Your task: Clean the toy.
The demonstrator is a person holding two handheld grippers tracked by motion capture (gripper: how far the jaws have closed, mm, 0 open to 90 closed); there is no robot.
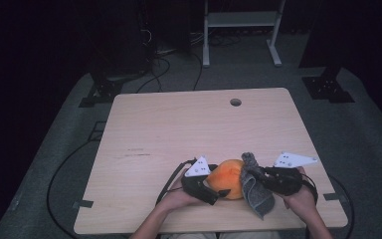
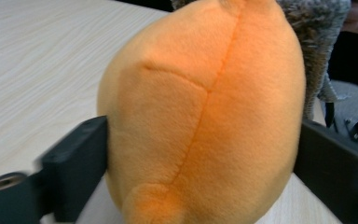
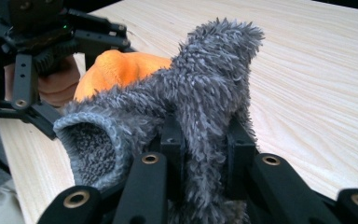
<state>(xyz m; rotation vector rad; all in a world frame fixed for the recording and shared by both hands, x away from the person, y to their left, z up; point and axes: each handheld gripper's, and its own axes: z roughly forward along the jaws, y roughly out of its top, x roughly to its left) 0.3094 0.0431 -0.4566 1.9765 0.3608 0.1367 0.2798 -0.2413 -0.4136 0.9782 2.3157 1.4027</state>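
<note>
Two tools, two soft items, one table [image 1: 154, 124]. Orange plush toy [image 1: 229, 178] sits at 6 o'clock on the table, near the front edge, between both tools. Left tool [image 1: 218, 191] brackets the plush from 9 o'clock: in the left gripper view one black jaw touches the plush's flank and the other sits against the far side, wide grasp on the plush body [image 2: 200, 116]. Right tool [image 1: 256, 175] comes in from 3 o'clock, clenched hard on a fuzzy grey sock [image 1: 256, 191]; the right gripper view shows the sock [image 3: 200, 116] pinched between the jaws, its open cuff sagging to 8 o'clock, its toe end standing up at 12. The sock drapes against the plush's 3 o'clock side, touching it. Looks like the sock is meant to go over the plush. Risks, my read: the left hold is on squashy fabric, so any tug from the sock side could pop the plush out or roll it off the near edge. The sock is held mid-body, not at the cuff, so the opening is limp and may fold shut instead of sliding on. Count: one plush, one sock, two tools, two hands, one table with one cable hole [image 1: 236, 102] at 12 o'clock.
</note>
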